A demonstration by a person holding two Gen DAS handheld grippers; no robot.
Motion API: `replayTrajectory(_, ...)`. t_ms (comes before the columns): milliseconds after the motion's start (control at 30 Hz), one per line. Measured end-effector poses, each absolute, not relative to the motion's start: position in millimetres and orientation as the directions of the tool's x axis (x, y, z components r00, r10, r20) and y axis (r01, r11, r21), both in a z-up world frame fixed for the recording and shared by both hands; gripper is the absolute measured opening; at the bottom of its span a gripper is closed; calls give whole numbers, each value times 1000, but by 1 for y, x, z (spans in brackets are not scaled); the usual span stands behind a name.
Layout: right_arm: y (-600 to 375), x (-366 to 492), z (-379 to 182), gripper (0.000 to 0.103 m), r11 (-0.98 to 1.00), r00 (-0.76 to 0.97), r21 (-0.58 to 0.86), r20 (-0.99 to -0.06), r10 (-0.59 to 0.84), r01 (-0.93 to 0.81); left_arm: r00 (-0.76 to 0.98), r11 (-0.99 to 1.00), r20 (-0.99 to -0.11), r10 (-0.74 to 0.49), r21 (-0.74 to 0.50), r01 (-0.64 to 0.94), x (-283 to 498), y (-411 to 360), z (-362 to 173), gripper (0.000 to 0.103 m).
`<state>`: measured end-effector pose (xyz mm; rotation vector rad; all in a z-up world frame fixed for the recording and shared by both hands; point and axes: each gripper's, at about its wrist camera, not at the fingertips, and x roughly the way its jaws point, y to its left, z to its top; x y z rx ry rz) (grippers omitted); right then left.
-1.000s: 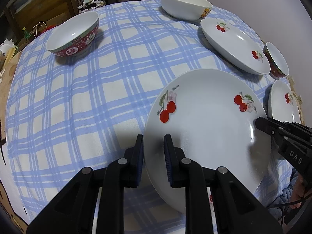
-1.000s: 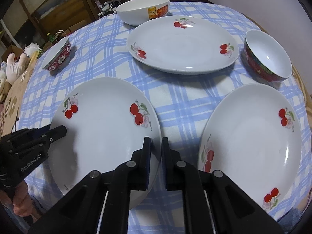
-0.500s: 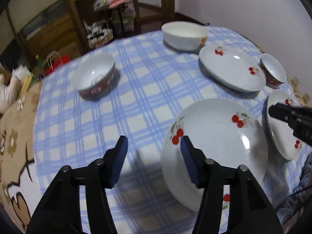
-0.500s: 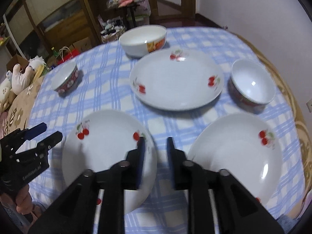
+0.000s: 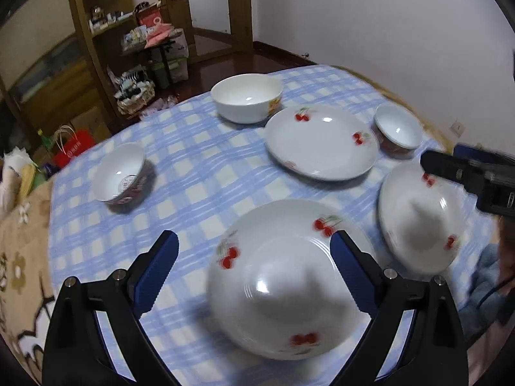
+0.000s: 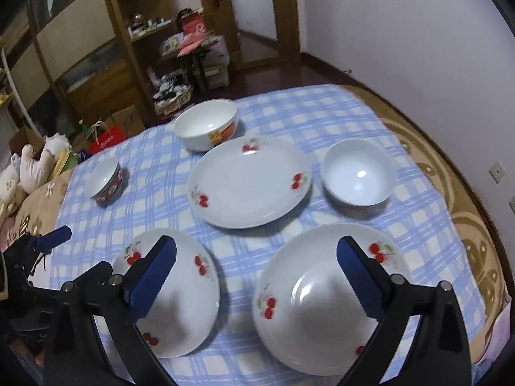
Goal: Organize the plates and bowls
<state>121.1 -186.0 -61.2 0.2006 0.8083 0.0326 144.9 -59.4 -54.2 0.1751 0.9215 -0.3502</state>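
Note:
Three white cherry-print plates lie on the blue checked tablecloth: a near-left plate (image 5: 283, 273) (image 6: 180, 292), a near-right plate (image 6: 325, 296) (image 5: 418, 218) and a far plate (image 6: 251, 183) (image 5: 322, 141). A large white bowl (image 6: 209, 125) (image 5: 248, 101) stands behind the far plate. A red-patterned small bowl (image 5: 120, 173) (image 6: 106, 181) stands at the left, another (image 6: 359, 177) (image 5: 399, 130) at the right. My left gripper (image 5: 254, 263) is open and empty above the near-left plate. My right gripper (image 6: 257, 267) is open and empty above the gap between the two near plates.
The round table's tan edge (image 6: 466, 212) curves along the right by a white wall. A wooden cabinet (image 6: 83, 58), a cluttered stand (image 6: 196, 51) and a red bag (image 5: 75, 146) stand on the floor beyond the table. Soft toys (image 6: 32, 167) lie at the left.
Both grippers have opened wide, let go of the near-left plate's rim and pulled up and back from the table. The plate now lies flat on the cloth.

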Motion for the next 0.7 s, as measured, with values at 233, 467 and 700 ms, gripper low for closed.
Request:
replayTrajectory(233,-223,111,-55,103,988,697,126,-717,30,88,522,893,-803,-287,-27,449,141,-111,-41,94)
replayTrajectory(467,-265,107,-63,103,979,679,131,-734,-10,157,511,860,-813,-281,24,510,134,-163,-42,94)
replayTrajectory(700,-299,109,-79,103,975,642,115,-766,-33,188,449,842,-846,-288,-1,540,143,-202,-64,94)
